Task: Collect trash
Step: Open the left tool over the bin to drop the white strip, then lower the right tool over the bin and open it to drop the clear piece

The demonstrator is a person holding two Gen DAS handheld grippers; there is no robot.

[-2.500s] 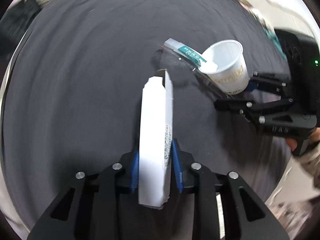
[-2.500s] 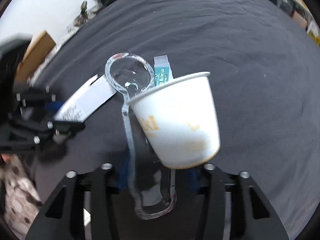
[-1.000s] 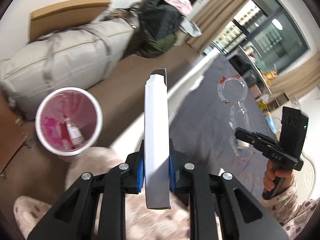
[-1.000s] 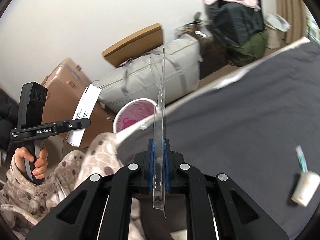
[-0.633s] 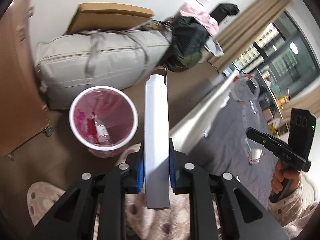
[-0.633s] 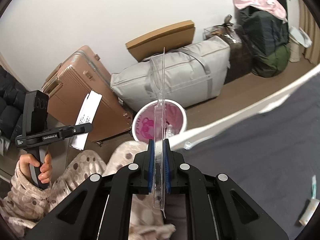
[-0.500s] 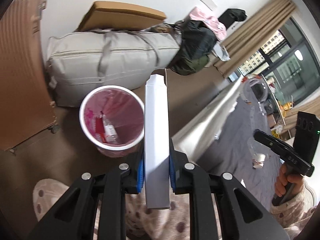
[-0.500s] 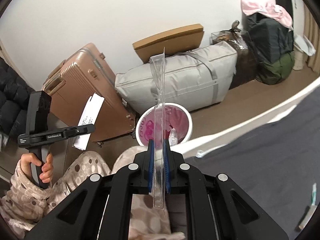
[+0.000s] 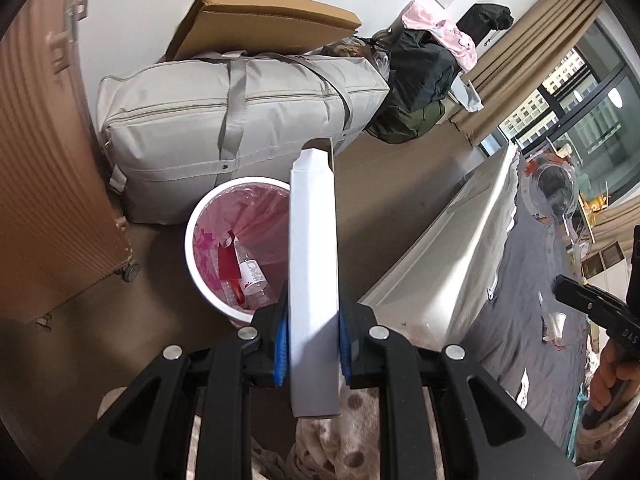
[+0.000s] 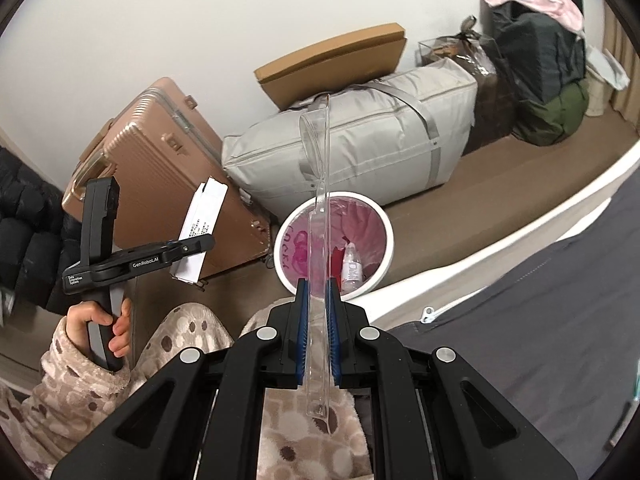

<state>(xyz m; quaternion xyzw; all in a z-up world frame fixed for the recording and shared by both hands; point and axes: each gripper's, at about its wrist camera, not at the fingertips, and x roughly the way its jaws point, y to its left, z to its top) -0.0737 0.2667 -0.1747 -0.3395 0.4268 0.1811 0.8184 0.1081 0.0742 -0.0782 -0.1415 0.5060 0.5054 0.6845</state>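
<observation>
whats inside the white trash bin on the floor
The white trash bin has a pink liner, a clear plastic bottle and a red wrapper. The white paper box covers the bin's right side, so anything there is hidden.

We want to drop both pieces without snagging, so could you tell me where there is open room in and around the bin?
The pink-lined bin has bare liner across its upper half; the plastic bottle and red wrapper fill the lower part. Bare brown floor lies between the bin and the bed edge. It is crowded toward the grey storage bag and the suitcase.
</observation>
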